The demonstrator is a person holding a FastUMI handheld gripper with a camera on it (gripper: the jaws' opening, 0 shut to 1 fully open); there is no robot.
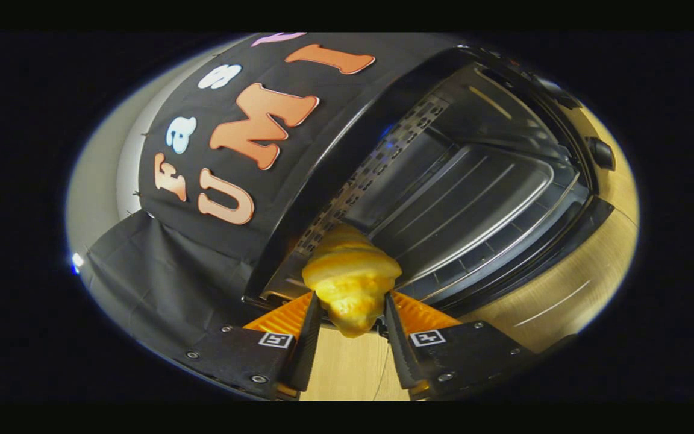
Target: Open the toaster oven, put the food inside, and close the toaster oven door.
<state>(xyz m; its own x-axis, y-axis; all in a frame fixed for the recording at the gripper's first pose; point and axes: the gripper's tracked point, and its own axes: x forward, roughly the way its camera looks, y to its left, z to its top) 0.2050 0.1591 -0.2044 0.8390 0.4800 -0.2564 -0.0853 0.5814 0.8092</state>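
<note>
Croissant [351, 277]: golden, glossy, ridged in layers, broad in the middle and tapering to a blunt tip that hangs down between the fingers. It sits clamped in the gripper [352, 304]; both fingers press on its flanks, one each side, so the gripper is closed on it and holds it off the table.

Oven [461, 181] lies just ahead of the fingers and beyond, tilted hard in this view. Door is open, the dark cavity exposed. Inside, a ribbed tray [455, 202] of dull metal rests on a wire rack [491, 247]. A perforated wall [377, 160] runs up the cavity's near side, directly behind the croissant. The croissant is at the mouth of the cavity, not yet in on the tray.

Hard to make out: the door itself, and whether the croissant's far end touches the oven frame. A knob [601, 152] on the oven's far side is small and dim. The cavity's rear is in shadow.

Table [570, 283]: pale wood grain, lit warm, showing under the fingers and past the oven. Black cloth [160, 283] hangs as the wall to the fingers' left, with a pale wall [97, 187] beyond it.
</note>
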